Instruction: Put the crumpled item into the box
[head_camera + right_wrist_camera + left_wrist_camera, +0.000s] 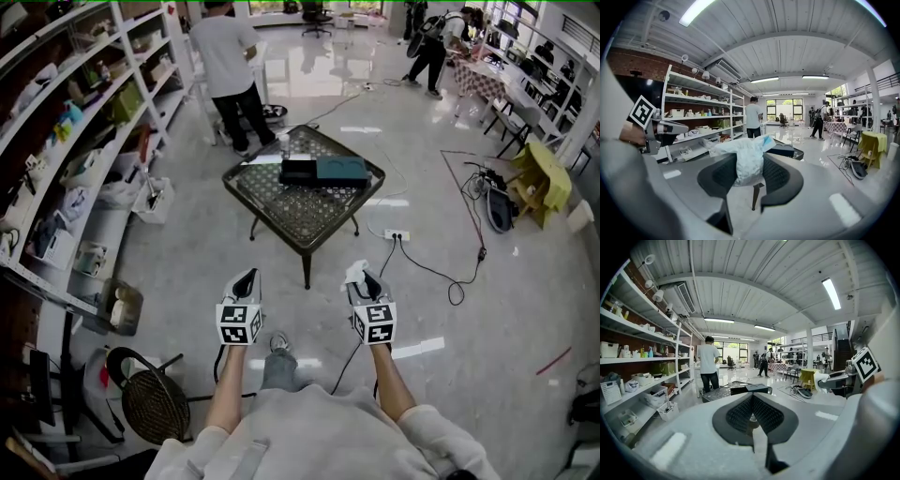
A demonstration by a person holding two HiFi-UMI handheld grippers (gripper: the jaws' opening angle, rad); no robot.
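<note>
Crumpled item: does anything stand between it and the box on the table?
Nothing visible does: only open floor lies between the item in the right gripper and the table with the box.

Light grey sleeves [427, 433] — left claw [248, 275] and right claw [367, 277] grey, with black-and-white marker cubes [239, 323].
</note>
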